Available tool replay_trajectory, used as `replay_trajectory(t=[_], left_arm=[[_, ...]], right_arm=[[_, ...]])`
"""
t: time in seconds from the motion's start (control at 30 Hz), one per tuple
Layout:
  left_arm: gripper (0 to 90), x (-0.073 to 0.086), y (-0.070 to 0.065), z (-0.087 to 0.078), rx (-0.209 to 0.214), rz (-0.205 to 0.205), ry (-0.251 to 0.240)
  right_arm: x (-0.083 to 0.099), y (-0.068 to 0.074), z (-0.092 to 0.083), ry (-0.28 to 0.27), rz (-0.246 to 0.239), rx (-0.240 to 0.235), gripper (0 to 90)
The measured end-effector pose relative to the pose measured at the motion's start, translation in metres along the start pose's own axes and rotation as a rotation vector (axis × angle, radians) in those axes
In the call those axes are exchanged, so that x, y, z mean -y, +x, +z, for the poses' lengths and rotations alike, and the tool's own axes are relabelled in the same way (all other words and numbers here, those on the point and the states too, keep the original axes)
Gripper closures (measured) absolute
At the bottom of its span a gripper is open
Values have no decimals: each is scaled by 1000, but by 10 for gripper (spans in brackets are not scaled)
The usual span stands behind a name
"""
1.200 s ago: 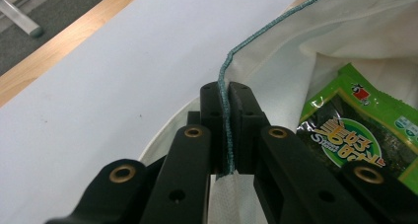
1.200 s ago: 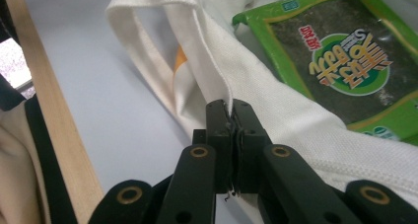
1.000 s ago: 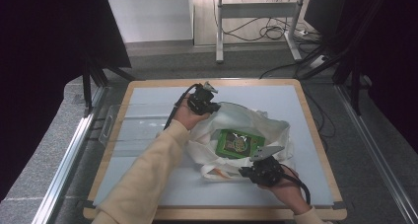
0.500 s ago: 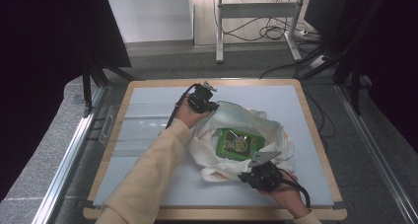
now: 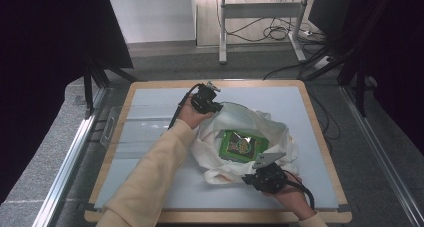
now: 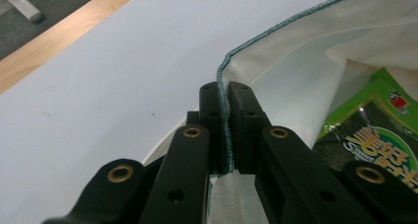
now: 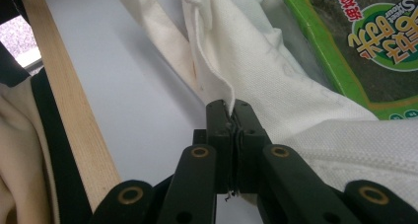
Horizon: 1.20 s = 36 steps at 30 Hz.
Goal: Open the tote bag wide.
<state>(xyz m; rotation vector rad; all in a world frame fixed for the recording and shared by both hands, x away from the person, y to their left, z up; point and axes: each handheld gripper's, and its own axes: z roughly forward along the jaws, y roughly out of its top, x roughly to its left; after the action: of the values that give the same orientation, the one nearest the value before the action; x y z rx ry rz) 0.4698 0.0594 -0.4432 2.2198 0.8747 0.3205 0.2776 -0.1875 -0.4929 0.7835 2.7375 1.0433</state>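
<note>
A white cloth bag (image 5: 250,124) lies open in the middle of the table, with a green snack packet (image 5: 242,146) inside it. My left gripper (image 5: 216,106) is at the bag's far rim. Its jaws are shut on the teal-stitched edge (image 6: 224,98), and the green packet (image 6: 379,135) sits just to their right. My right gripper (image 5: 250,179) is at the bag's near side, shut on a fold of the white cloth (image 7: 217,81). Past that fold lies the green packet (image 7: 374,41). The two grips hold the bag's mouth spread apart.
The table (image 5: 150,182) has a pale mat and a wooden border (image 5: 320,132). A clear plastic tray (image 5: 117,129) lies at its left side. A metal stand (image 5: 260,12) and cables are on the floor beyond the far edge. A rail (image 5: 65,182) runs along the left.
</note>
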Motion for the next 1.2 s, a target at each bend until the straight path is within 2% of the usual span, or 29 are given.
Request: replay_trajectory(t=[0.17, 0.23, 0.4, 0.6, 0.73, 0.87, 1.0, 1.2], left_arm=[[828, 3, -3, -13, 9, -2, -22], [776, 4, -3, -19, 21, -2, -34], [608, 8, -10, -42, 40, 14, -77], [510, 21, -28, -72, 72, 38, -113], [494, 39, -42, -85, 120, 36, -144], [458, 51, -51, -88, 113, 61, -136], [439, 60, -57, -91, 139, 66, -151], [482, 75, -65, -96, 170, 54, -155]], right_arm=[[-1, 0, 0, -1, -3, 4, 868], [-1, 0, -1, -7, 0, 5, 857], [-3, 0, -6, -37, 12, 9, 690], [-6, -4, -18, -98, 43, 4, 568], [-9, -4, -30, -135, 64, 22, 525], [-12, -7, -42, -173, 76, 43, 498], [-13, -9, -48, -192, 87, 61, 479], [-15, -13, -54, -205, 92, 71, 498]])
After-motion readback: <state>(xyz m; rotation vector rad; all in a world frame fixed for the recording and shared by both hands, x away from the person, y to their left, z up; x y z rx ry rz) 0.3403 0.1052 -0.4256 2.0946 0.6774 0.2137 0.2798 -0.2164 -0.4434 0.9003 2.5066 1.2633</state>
